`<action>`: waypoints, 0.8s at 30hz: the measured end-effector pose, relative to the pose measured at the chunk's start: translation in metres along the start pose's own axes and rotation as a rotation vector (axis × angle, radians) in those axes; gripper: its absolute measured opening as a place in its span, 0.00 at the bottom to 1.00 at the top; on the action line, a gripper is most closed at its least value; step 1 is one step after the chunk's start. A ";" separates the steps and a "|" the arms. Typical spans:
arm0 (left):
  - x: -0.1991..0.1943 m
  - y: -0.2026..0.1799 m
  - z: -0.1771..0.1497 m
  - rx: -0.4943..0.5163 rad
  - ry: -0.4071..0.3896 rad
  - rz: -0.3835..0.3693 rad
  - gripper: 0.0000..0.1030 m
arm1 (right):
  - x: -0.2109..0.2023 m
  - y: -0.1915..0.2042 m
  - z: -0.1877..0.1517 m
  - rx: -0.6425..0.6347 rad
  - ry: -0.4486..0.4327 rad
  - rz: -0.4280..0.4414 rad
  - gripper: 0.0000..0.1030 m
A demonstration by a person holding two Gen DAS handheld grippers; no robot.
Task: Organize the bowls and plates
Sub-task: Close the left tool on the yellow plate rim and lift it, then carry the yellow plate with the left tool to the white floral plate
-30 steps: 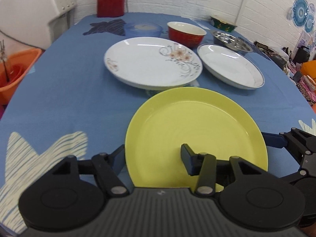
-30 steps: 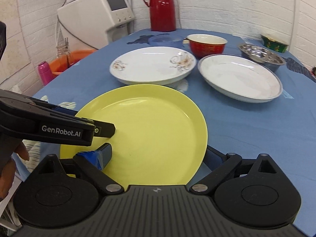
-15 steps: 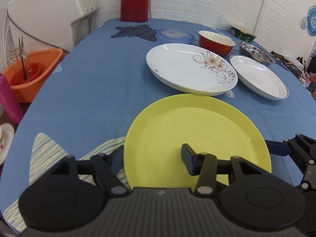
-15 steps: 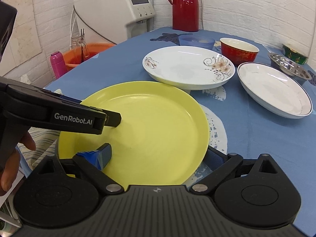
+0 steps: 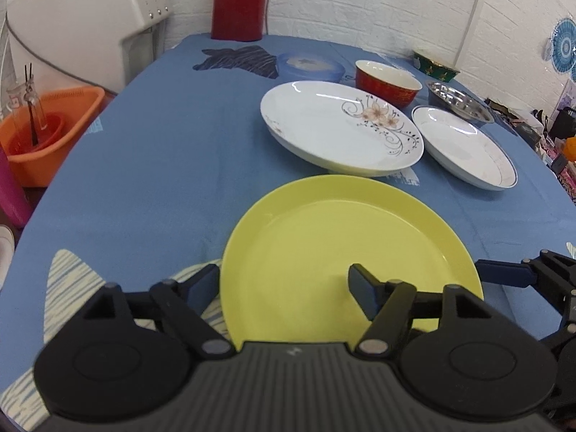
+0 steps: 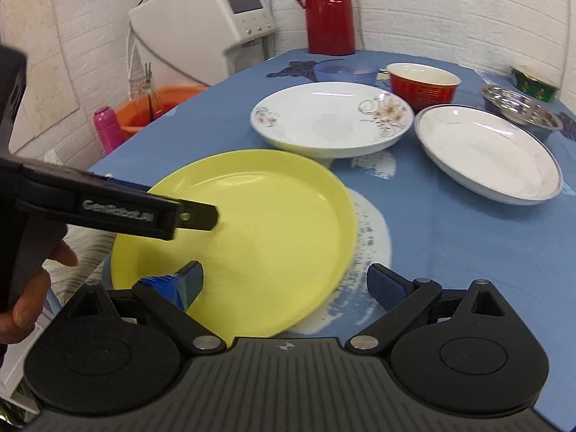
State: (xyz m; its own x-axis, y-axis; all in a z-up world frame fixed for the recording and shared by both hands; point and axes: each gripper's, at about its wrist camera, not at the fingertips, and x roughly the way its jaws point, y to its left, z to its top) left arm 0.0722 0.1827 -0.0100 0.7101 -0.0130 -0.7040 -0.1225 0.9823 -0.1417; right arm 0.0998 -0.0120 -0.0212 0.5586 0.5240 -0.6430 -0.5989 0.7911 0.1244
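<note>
One text can be read: "GenRobot.AI" in pale letters, somewhat blurred, on the black arm of the left gripper [image 6: 201,216] seen in the right wrist view. Markings on the white appliance [image 6: 230,3] beyond the tabletop's far-left edge are too small to read.

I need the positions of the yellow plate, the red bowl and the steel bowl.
yellow plate [image 5: 345,252]: left wrist view, centre of its flat well.
red bowl [image 6: 421,88]: right wrist view, red outer wall.
steel bowl [image 6: 518,109]: right wrist view, shiny inside.
</note>
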 end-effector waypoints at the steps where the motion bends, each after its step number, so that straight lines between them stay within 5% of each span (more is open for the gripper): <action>1: -0.003 0.005 0.003 -0.007 -0.011 -0.002 0.68 | -0.006 -0.008 0.003 0.033 -0.020 -0.009 0.83; 9: 0.007 0.035 0.060 -0.071 -0.081 0.004 0.68 | 0.015 -0.044 0.062 0.096 -0.074 -0.003 0.83; 15: 0.024 0.050 0.091 -0.089 -0.091 0.034 0.68 | 0.054 -0.060 0.109 0.015 -0.092 0.018 0.83; 24: 0.046 0.072 0.103 -0.126 -0.055 0.044 0.68 | 0.128 -0.086 0.147 0.013 0.006 0.046 0.83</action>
State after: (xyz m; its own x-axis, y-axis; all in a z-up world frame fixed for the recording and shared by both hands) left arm 0.1679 0.2722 0.0192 0.7384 0.0431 -0.6730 -0.2380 0.9504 -0.2003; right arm 0.3072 0.0333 -0.0024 0.5269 0.5581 -0.6410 -0.6168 0.7700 0.1635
